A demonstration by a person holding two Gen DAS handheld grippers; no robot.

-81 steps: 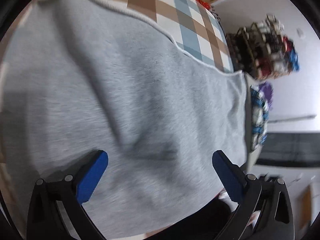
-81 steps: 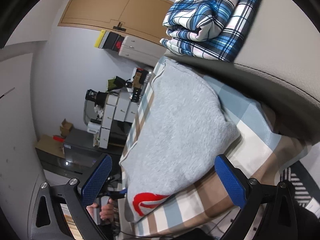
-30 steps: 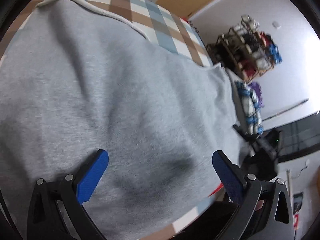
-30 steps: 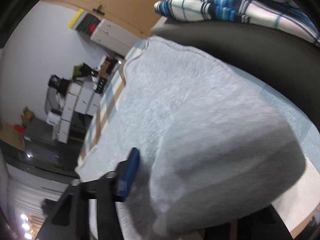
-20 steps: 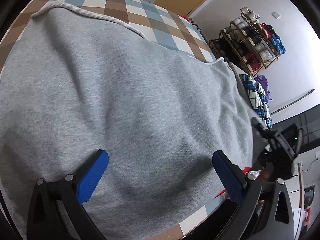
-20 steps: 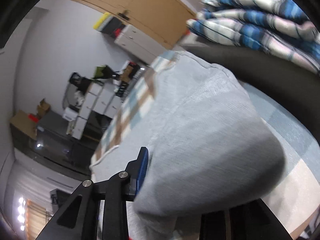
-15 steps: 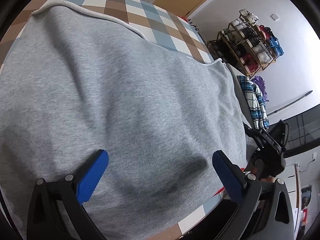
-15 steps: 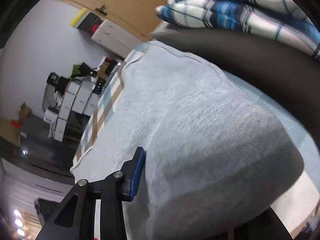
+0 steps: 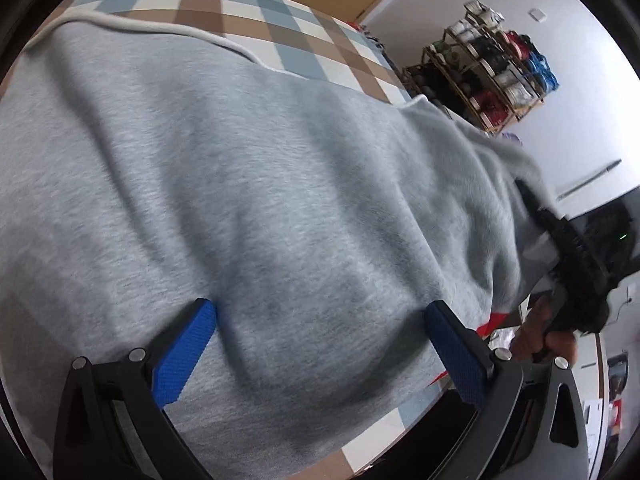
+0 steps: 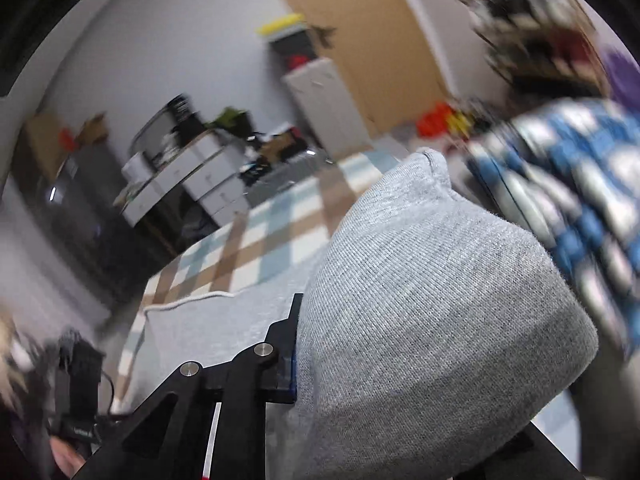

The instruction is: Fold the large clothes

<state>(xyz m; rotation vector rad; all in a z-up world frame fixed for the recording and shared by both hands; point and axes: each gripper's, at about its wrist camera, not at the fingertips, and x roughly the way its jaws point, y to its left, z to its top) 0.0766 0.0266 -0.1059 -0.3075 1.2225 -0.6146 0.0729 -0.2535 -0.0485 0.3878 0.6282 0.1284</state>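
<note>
Already grey garment (image 10: 432,312) inside right gripper (image 10: 298,344)

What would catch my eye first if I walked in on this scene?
A big grey sweatshirt spread over a checked cloth fills the left wrist view, with the left gripper open above it. At the far right edge the right gripper has just been closing its jaws on a bunched corner of the sweatshirt. Beyond it lies a folded blue plaid garment.
</note>
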